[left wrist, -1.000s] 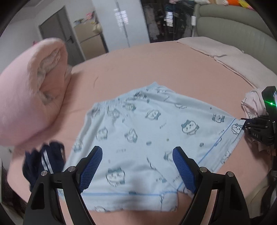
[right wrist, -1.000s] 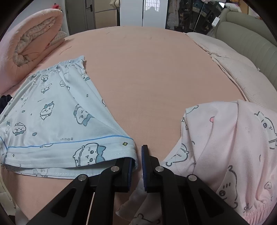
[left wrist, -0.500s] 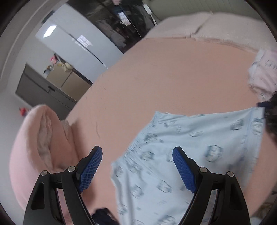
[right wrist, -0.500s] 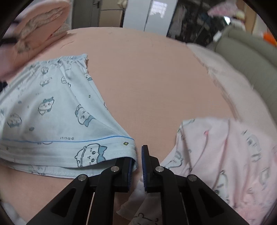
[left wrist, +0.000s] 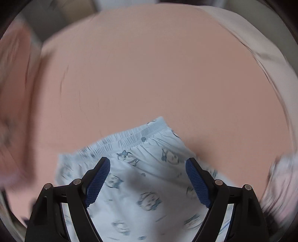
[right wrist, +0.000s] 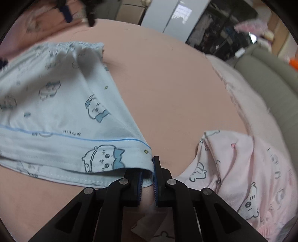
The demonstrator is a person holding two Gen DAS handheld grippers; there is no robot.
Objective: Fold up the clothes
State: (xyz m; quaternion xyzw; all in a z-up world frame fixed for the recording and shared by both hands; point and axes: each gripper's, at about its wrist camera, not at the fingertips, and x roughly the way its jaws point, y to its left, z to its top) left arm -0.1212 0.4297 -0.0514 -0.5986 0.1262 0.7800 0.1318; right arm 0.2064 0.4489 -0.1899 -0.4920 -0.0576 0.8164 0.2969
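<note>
Light blue shorts (left wrist: 149, 176) printed with cartoon animals lie spread on a pink bed sheet (left wrist: 149, 74). My left gripper (left wrist: 147, 163) hangs open just over the shorts, close behind their elastic waistband (left wrist: 130, 137), with nothing between its blue pads; this view is motion-blurred. In the right wrist view my right gripper (right wrist: 148, 167) is shut on the hem corner of the shorts (right wrist: 61, 104), and the cloth is pinched between the pads and raised a little off the sheet. The left gripper (right wrist: 78, 11) shows as a dark blur at the top left, above the waistband.
A pale pink printed garment (right wrist: 242, 167) lies crumpled right of my right gripper. A rolled pink blanket (left wrist: 13, 93) sits at the bed's left edge. A beige cover (left wrist: 260, 46) runs along the right side, with a grey-green padded headboard (right wrist: 270, 78) behind it.
My left gripper has swept from over the leg hems across the shorts to the waistband, tipping further downward, still open. The right gripper keeps its grip on the hem corner and has rolled slightly.
</note>
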